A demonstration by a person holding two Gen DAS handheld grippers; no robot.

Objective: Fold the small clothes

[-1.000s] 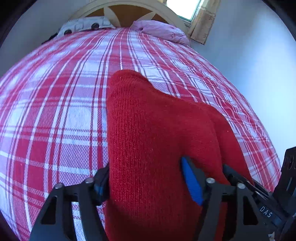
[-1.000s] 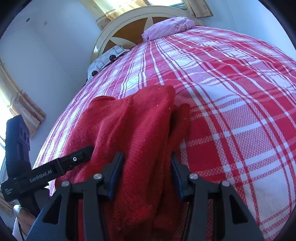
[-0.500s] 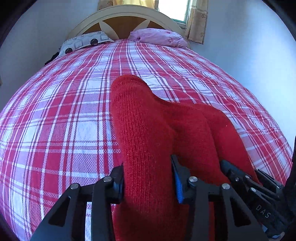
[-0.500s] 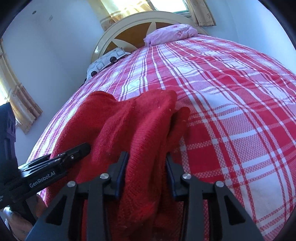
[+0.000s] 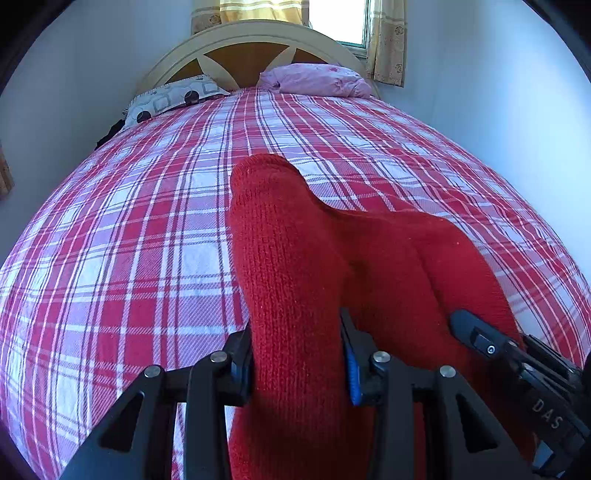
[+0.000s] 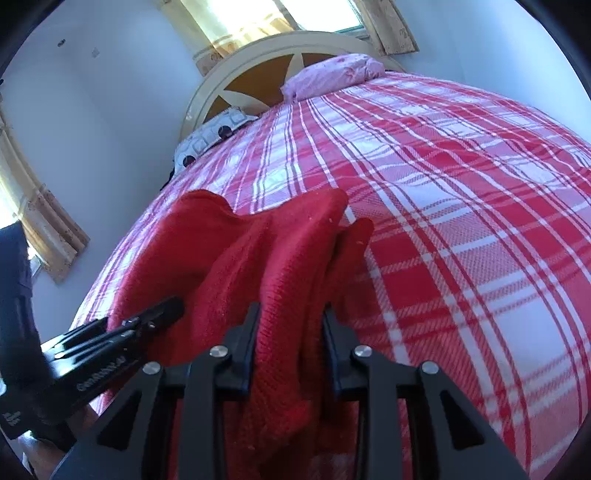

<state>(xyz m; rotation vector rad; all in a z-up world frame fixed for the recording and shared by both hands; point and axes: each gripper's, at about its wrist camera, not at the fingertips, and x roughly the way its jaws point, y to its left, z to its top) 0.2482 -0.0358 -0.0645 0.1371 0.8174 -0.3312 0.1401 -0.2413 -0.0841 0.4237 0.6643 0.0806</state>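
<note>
A red knit garment (image 5: 295, 266) lies bunched on a red-and-white plaid bed (image 5: 129, 240). My left gripper (image 5: 297, 354) is shut on its near left part, cloth filling the gap between the fingers. My right gripper (image 6: 290, 343) is shut on a fold at the garment's (image 6: 280, 251) right part. Each gripper shows in the other view: the right one (image 5: 517, 362) at the lower right, the left one (image 6: 110, 350) at the lower left. The garment's far end rests on the bed (image 6: 461, 221).
A patterned grey pillow (image 5: 173, 98) and a pink pillow (image 5: 317, 79) lie at the head of the bed by a cream headboard (image 5: 255, 48). A curtained window (image 5: 343, 22) is behind it. White walls flank the bed.
Both grippers closed further on the red garment and lifted and drew back, so more of the bed, headboard and window is in view.
</note>
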